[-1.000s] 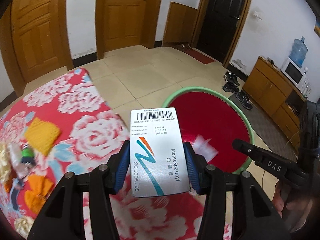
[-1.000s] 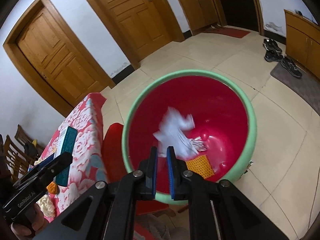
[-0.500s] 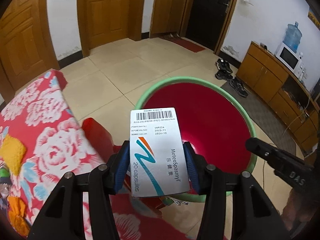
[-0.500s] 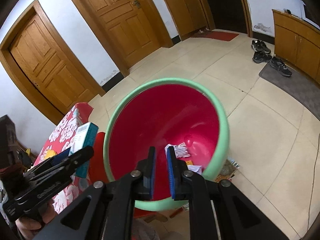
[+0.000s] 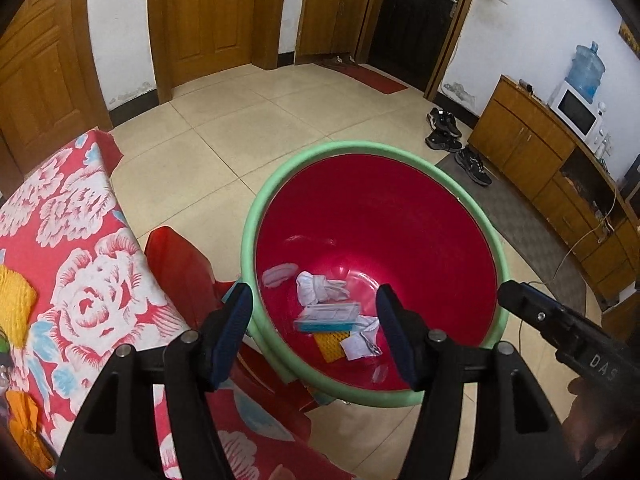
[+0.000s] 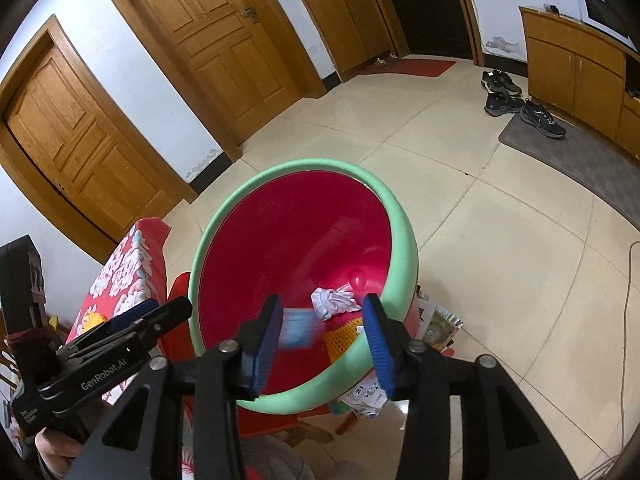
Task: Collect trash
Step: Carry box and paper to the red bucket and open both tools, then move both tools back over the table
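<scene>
1. The left tool (image 5: 316, 332) stands with its jaws well apart and nothing between the blue pads; its jaws have just been opening. It hangs over the near rim of the red basin (image 5: 440, 216).
2. The medicine box (image 5: 326, 317), white and teal, is blurred inside the basin, among the trash at the bottom, well clear of both pads.
3. Also in the basin: a crumpled white tissue (image 5: 316, 286), a yellow mesh piece (image 5: 330, 342) and a small white paper scrap (image 5: 358, 345), all near the basin's near wall.
4. The right tool (image 6: 322, 334) is partly open, and its jaws have just been opening; it holds nothing. Through its gap the blurred box (image 6: 298, 330) shows inside the basin.
5. The basin has a green rim (image 6: 404, 240) and sits on a red plastic stool (image 5: 176, 264), just right of the worktop.
6. The worktop carries a red floral cloth (image 5: 80, 240); a yellow mesh piece (image 5: 14, 304) lies at its left edge.
7. In the right wrist view, the left tool shows at lower left, gripped by a hand (image 6: 60, 450).
8. Dark shoes (image 5: 458, 146) lie far right on the tiled floor.
</scene>
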Available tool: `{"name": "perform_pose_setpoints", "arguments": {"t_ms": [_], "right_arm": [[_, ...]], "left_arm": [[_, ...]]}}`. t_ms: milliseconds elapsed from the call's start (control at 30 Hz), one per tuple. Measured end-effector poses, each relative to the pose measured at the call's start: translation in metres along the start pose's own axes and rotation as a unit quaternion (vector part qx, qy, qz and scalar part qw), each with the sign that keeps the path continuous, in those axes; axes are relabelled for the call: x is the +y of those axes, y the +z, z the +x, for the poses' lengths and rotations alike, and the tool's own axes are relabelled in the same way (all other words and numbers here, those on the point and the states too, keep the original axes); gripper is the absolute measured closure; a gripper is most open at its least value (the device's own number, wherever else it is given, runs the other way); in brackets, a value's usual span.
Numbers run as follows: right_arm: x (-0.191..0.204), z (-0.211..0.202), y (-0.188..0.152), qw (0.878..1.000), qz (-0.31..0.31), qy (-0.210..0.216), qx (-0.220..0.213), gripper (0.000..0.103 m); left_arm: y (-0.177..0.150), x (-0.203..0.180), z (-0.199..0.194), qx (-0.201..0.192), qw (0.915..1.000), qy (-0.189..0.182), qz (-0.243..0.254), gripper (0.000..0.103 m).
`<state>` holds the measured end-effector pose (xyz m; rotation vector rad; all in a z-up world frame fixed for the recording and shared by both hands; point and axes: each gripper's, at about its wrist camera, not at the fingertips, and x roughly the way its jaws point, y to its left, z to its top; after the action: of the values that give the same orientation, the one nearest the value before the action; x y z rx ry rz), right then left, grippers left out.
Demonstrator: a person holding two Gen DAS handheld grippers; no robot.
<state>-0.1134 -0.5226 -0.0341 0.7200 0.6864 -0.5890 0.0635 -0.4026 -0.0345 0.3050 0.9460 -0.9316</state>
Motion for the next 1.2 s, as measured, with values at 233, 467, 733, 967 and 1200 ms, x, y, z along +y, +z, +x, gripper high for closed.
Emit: {"name": "perform_pose_setpoints", "arguments": {"t_ms": [233,467,733,967,1200], "right_arm": [[0.005,-0.007,-0.002,1.000,-0.001,0.008,-0.006,0.052],[0.016,-0.017,-0.005,1.000,-0.005,0.017,-0.014,0.048],[0.027,-0.031,-0.010,0.999,0.000,0.033,-0.028,0.038],[0.043,-0.042,-0.016,0.998,-0.012,0.046,-0.033,0.036],[0.063,-0.050,-0.025,0.997,-0.035,0.065,-0.031,0.036]], "left_arm": [[-0.003,0.008,-0.016,-0.007,0.9999,-0.003,-0.012,0.039],[-0.009,0.015,-0.042,-0.021,0.9995,-0.005,-0.025,0.039],[-0.024,0.035,-0.075,-0.034,0.9979,-0.003,-0.055,0.039],[-0.044,0.056,-0.101,-0.035,0.9963,0.019,-0.076,0.039],[-0.064,0.077,-0.128,-0.040,0.9933,0.039,-0.101,0.039]]}}
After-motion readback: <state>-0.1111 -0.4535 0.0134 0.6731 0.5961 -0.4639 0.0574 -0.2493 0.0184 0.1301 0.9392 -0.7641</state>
